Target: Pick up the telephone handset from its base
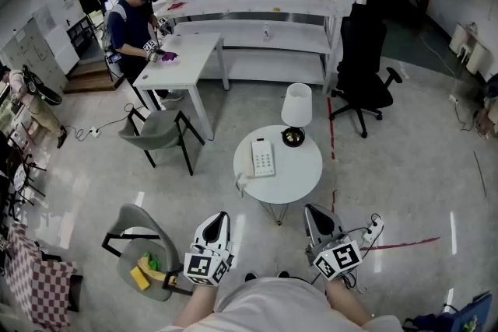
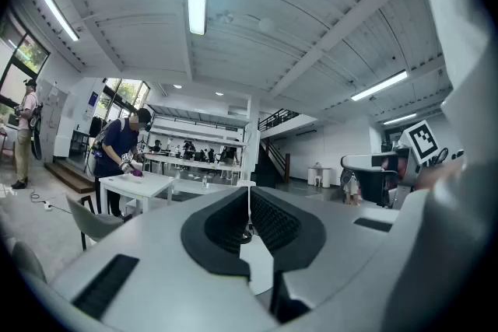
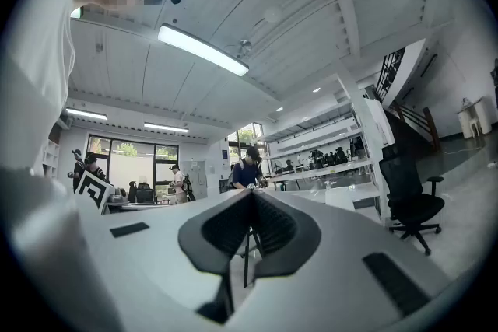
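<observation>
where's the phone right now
In the head view, the telephone sits on the left half of the round white table, with the lamp just beyond it to the right.

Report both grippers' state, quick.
Left gripper: jaws closed, holding nothing.
Right gripper: jaws closed, holding nothing.

Head view looks steeply down — 2 gripper views face level, all sharing the white shelves (image 1: 257,5).
</observation>
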